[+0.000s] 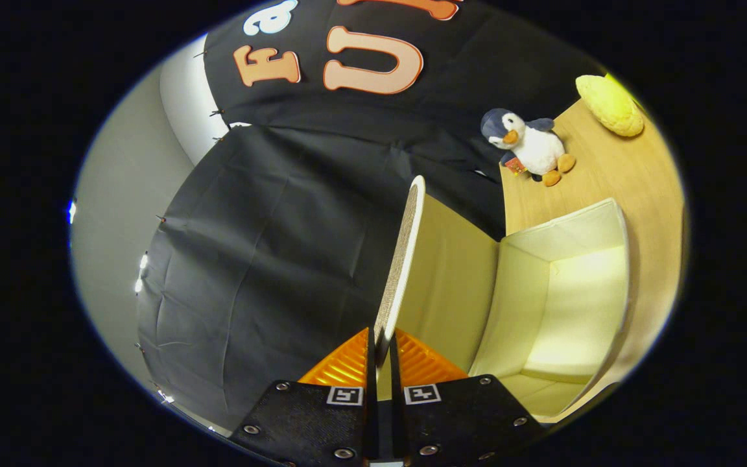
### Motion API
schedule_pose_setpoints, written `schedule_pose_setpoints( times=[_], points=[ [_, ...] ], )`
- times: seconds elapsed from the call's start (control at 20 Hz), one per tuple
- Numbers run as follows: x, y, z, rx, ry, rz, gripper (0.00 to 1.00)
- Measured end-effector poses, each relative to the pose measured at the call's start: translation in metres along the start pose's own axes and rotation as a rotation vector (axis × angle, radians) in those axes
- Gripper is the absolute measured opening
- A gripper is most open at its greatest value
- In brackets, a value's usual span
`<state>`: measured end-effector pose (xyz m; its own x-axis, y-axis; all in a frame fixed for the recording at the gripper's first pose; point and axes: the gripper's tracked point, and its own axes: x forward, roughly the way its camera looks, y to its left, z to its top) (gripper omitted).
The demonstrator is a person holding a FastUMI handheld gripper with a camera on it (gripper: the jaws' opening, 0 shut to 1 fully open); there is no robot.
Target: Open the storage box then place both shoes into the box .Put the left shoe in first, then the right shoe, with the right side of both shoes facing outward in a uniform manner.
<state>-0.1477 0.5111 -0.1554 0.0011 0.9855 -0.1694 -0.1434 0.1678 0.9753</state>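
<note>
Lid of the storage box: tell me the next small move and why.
Probably swing the lid a little further back, away from the opening, then let go. The hand-held gripper is shut on the lid's edge, which stands raised between its fingers, and the storage box beside it on the wooden table already shows an empty interior. No shoe can go in while the lid is held.

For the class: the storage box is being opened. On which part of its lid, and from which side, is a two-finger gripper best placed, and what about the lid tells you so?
Grip the lid at its free edge, coming edge-on so one finger lies on each face. It is a thin flat panel standing up beside the open storage box, so its faces suit opposing fingers. The gripper is already shut on that edge this way.
</note>
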Motion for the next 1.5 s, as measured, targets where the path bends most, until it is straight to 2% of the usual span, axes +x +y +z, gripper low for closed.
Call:
schedule_pose_setpoints(
  times=[0.2, 0.45, 0.55, 0.65, 0.75, 0.85, 0.95, 1.5],
  points=[
    [0.04, 0.012, -0.011, -0.016, 0.012, -0.02, 0.09],
    [0.076, 0.007, -0.024, -0.033, 0.002, -0.093, 0.1],
    [0.086, -0.005, -0.03, -0.034, 0.022, -0.146, 0.21],
    [0.087, -0.021, -0.041, -0.05, 0.065, -0.193, 0.44],
    [0.078, -0.04, -0.043, -0.09, 0.069, -0.245, 0.68],
    [0.065, -0.053, -0.039, -0.129, 0.06, -0.276, 0.8],
    [0.045, -0.065, -0.031, -0.173, 0.048, -0.307, 0.87],
    [-0.116, -0.146, 0.04, -0.321, -0.109, -0.553, 0.94]
  ],
)
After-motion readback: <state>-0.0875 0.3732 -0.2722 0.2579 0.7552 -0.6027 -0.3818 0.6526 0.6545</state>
